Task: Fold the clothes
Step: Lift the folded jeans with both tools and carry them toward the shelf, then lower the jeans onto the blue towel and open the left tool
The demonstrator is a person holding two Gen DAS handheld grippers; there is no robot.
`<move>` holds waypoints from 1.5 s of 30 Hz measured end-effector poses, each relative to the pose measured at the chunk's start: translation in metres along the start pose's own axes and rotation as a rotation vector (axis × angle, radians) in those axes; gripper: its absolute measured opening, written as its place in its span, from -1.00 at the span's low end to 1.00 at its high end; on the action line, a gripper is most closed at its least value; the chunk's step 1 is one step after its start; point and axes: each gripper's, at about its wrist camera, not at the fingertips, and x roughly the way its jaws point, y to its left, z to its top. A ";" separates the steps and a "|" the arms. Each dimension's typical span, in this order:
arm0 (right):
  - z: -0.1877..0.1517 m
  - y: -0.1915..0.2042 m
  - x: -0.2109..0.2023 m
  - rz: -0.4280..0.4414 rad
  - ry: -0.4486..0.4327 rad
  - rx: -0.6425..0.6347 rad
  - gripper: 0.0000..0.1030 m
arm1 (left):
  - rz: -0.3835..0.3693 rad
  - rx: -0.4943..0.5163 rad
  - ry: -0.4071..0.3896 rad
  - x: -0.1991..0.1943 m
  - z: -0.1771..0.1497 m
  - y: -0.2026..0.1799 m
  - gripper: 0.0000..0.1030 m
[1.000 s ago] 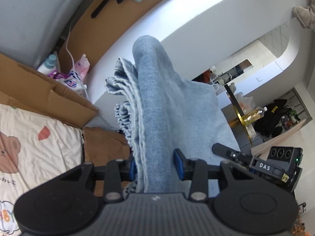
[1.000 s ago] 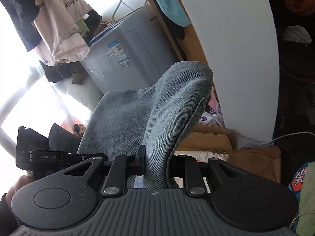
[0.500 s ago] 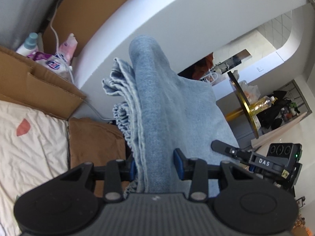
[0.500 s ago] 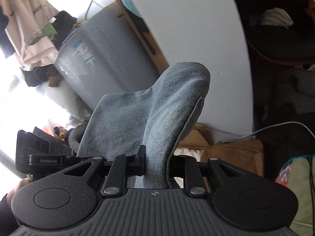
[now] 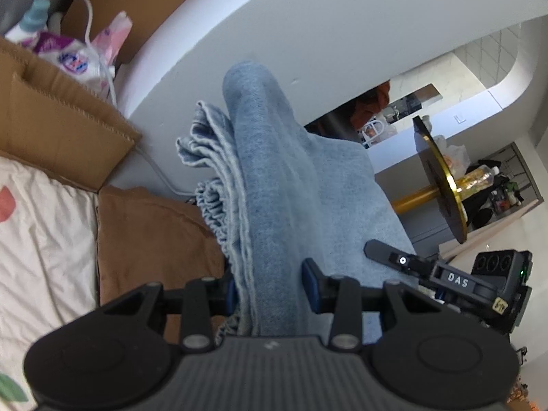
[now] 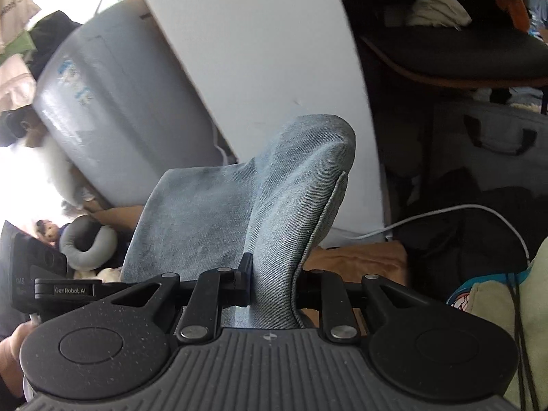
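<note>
Both tongs are clamped onto the same denim garment [image 5: 287,188]: the left gripper [image 5: 274,286] has its blue pads pinched on a thick bunch with a frayed hem on its left, and the right gripper [image 6: 272,282] is squeezed narrower on a folded edge. So the jeans hang in the air between the 2, sticking up past the fingers and blocking most of each view. Pretty cluttered around here. Below on the left is a cream printed sheet [image 5: 41,239], next to it a brown cushion [image 5: 147,233], and a cardboard box [image 5: 58,126] further back. A white wall panel [image 6: 260,51] sits behind, with a grey appliance [image 6: 113,113] left of it and a white cable [image 6: 455,212] on the right.
</note>
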 end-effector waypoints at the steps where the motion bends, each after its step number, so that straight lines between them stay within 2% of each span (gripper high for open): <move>1: -0.003 -0.006 0.008 -0.008 0.001 0.007 -0.60 | -0.001 -0.004 0.002 0.008 -0.002 0.006 -0.22; 11: -0.044 -0.051 0.091 -0.091 0.024 0.006 -0.59 | 0.015 -0.011 0.038 0.074 -0.018 0.073 -0.22; 21: -0.073 -0.083 0.153 -0.117 0.053 0.014 -0.58 | 0.056 -0.038 0.055 0.110 -0.024 0.116 -0.22; 27: -0.086 -0.094 0.167 -0.112 0.038 0.047 -0.57 | 0.066 -0.053 0.050 0.115 -0.024 0.122 -0.23; 35: -0.090 -0.103 0.170 -0.099 0.023 0.059 -0.55 | 0.075 -0.019 0.053 0.121 -0.022 0.125 -0.23; 41: -0.111 -0.123 0.192 -0.114 -0.019 0.109 -0.51 | 0.090 -0.001 0.066 0.137 -0.025 0.139 -0.23; 45: -0.120 -0.130 0.200 -0.128 -0.037 0.133 -0.50 | 0.085 -0.069 0.081 0.138 -0.024 0.156 -0.16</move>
